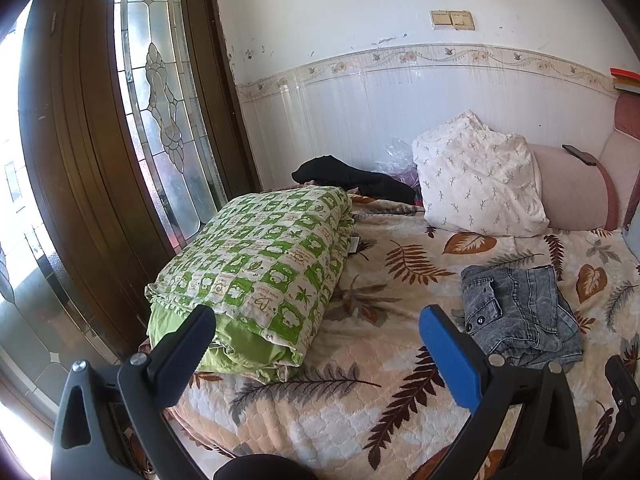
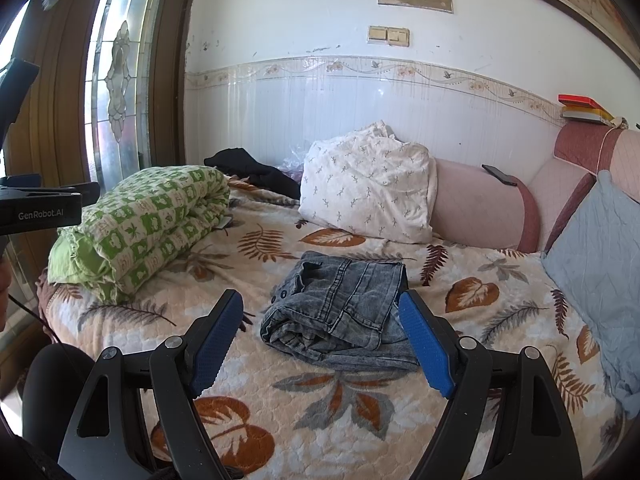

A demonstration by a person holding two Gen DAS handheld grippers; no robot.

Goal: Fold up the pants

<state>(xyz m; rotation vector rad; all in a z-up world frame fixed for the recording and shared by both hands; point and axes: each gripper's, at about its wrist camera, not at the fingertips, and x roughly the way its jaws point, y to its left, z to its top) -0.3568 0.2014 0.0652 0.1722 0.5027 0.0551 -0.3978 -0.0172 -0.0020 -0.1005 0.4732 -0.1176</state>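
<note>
1. Left wrist view: the left gripper (image 1: pixel 316 340) hangs with its jaws spread wide and empty over the leaf-patterned bedspread (image 1: pixel 360 412). The folded pants (image 1: pixel 520 312) lie to its right, apart from it; the green quilt roll (image 1: pixel 260 272) is at near left.
2. Right wrist view: the right gripper (image 2: pixel 322 340) is also wide open, empty, with the pants (image 2: pixel 340 312) just beyond its fingertips. The bundle looks loose; a careless nudge could spill its layers.

- The bed (image 2: pixel 360 412) has a leaf-print cover.
- Folded pants (image 2: pixel 344 316) lie mid-bed.
- A green quilt (image 2: pixel 148 224) lies left.
- A white pillow (image 2: pixel 368 188), a black garment (image 2: pixel 256 170) lie by the wall.
- A blue cushion (image 2: pixel 600 272) lies right.
</note>
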